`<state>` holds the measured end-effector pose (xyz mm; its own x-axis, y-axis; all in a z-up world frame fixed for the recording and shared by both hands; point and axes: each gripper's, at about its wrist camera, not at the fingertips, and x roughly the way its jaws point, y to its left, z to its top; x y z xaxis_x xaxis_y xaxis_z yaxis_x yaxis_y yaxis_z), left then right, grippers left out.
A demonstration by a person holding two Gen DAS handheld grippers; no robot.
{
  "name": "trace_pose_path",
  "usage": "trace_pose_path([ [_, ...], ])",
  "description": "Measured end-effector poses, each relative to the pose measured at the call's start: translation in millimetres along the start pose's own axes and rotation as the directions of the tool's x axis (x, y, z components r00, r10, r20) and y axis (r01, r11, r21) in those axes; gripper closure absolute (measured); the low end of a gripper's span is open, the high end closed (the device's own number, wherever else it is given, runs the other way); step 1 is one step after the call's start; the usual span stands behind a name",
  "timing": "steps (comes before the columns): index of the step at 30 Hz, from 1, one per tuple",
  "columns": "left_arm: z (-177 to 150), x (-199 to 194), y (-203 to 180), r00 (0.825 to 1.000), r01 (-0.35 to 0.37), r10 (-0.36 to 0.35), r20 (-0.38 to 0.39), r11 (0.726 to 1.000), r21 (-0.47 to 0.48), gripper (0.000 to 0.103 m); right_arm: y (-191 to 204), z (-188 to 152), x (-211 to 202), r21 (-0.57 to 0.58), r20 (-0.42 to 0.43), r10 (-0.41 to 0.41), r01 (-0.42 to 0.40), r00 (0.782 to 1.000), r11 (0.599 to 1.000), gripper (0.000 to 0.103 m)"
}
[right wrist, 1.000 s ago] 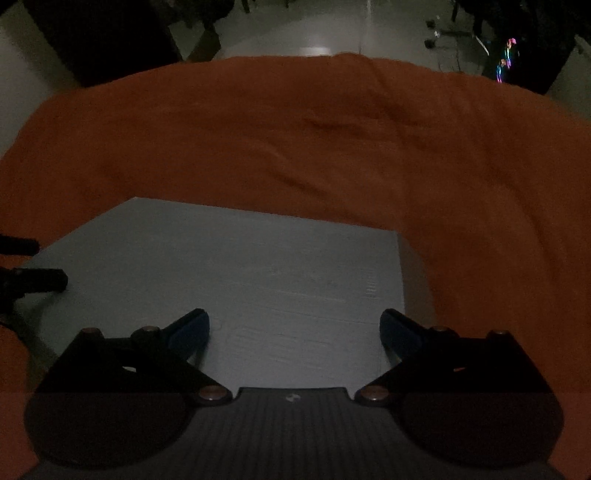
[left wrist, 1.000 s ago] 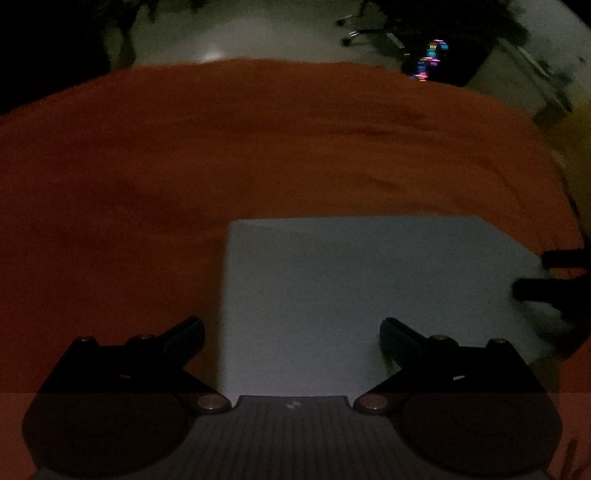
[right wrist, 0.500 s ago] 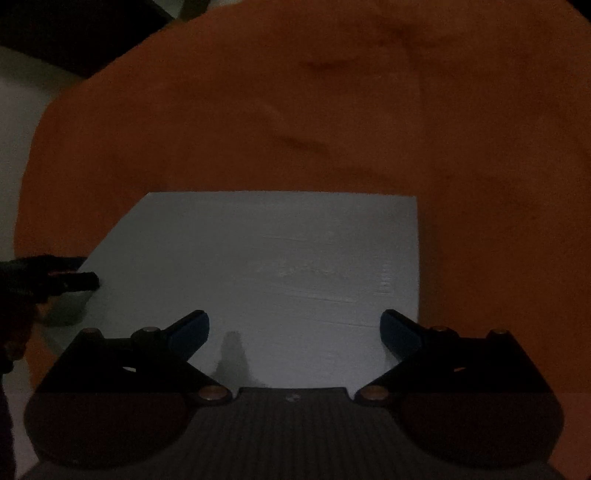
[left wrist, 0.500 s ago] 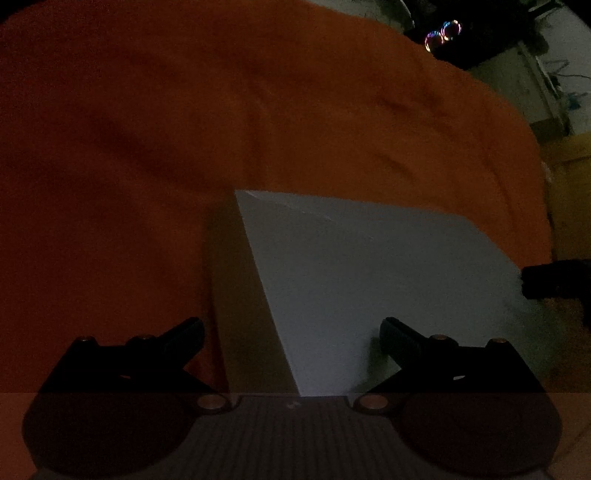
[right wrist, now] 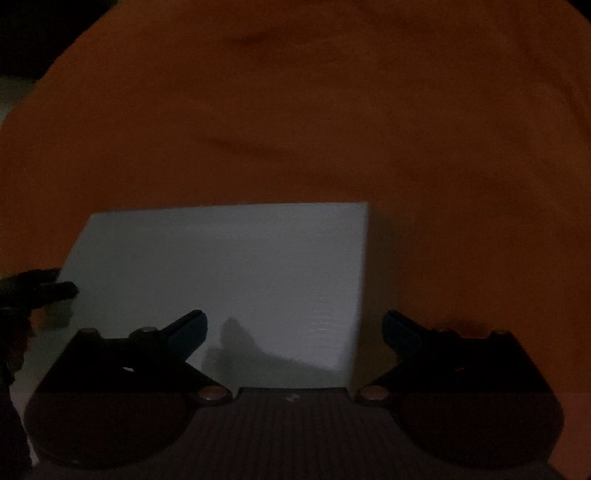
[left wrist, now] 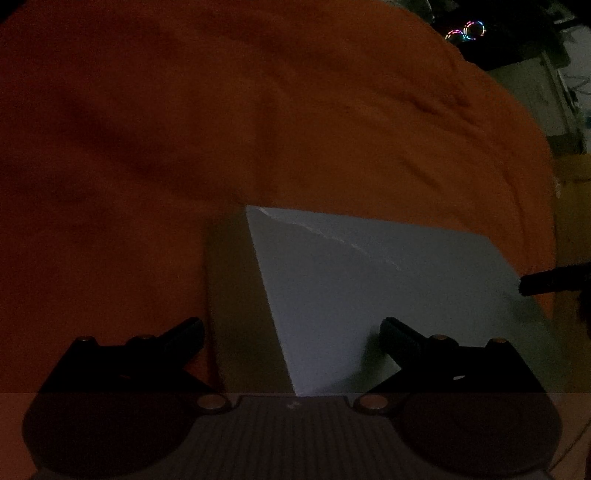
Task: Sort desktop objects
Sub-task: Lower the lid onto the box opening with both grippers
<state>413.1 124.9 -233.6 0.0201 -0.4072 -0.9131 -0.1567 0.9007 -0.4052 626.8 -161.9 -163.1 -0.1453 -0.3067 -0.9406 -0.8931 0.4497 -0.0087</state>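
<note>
A flat white box (left wrist: 369, 295) lies on the orange cloth and also shows in the right wrist view (right wrist: 229, 273). My left gripper (left wrist: 291, 328) is open, its jaws straddling the box's left edge and side wall. My right gripper (right wrist: 293, 328) is open, straddling the box's right edge. Each view shows the other gripper's dark fingertips at the box's far side: the right one (left wrist: 546, 282) in the left view, the left one (right wrist: 44, 288) in the right view. The scene is very dim.
The orange cloth (left wrist: 258, 110) covers the whole table (right wrist: 295, 110). Beyond its far right edge there are coloured lights (left wrist: 467, 31) and pale furniture (left wrist: 535, 85) in a dark room.
Both grippers have dropped lower and closer over the box and tilted downward. The box's side walls now show at each end. The jaws stayed open.
</note>
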Motion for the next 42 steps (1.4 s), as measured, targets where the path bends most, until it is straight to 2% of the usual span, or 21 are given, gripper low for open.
trace_pose_path([
  [6, 13, 17, -8, 1.0, -0.023, 0.023, 0.01, 1.0, -0.008, 0.0, -8, 7, 25, 0.069, -0.068, 0.076, -0.071, 0.995, 0.995, 0.0],
  [9, 10, 19, -20, 0.998, -0.053, 0.053, 0.032, 0.999, 0.005, 0.001, 0, 10, 30, 0.072, -0.049, 0.06, -0.057, 0.997, 0.996, 0.0],
  [14, 4, 12, -43, 0.996, -0.079, 0.077, 0.041, 0.996, 0.051, 0.001, 35, 1, 25, 0.003, -0.033, 0.024, -0.024, 0.999, 1.0, 0.0],
  [19, -16, 1, -56, 0.991, -0.111, 0.105, 0.079, 0.99, 0.085, 0.001, 58, -12, 14, -0.041, 0.038, -0.025, 0.026, 0.999, 0.999, 0.0],
  [22, -38, -10, -63, 0.984, -0.129, 0.112, 0.141, 0.985, 0.116, 0.001, 69, -28, 6, -0.063, 0.102, -0.029, 0.035, 0.994, 0.997, 0.0],
  [29, -78, -33, -61, 0.96, -0.08, 0.059, 0.272, 0.994, 0.067, 0.001, 80, -80, -6, -0.136, 0.257, -0.028, 0.065, 0.966, 0.989, 0.0],
  [34, -105, -32, -71, 0.944, -0.112, 0.07, 0.323, 0.987, 0.112, 0.001, 79, -114, -9, -0.144, 0.333, 0.0, 0.051, 0.943, 0.988, 0.0],
  [37, -121, -35, -72, 0.938, -0.126, 0.078, 0.336, 0.984, 0.124, 0.001, 79, -122, -7, -0.154, 0.347, 0.018, 0.038, 0.938, 0.987, 0.0],
  [42, -142, -33, -67, 0.934, -0.099, 0.064, 0.352, 0.992, 0.082, 0.0, 76, -139, -4, -0.192, 0.326, -0.002, 0.068, 0.945, 0.979, 0.0],
])
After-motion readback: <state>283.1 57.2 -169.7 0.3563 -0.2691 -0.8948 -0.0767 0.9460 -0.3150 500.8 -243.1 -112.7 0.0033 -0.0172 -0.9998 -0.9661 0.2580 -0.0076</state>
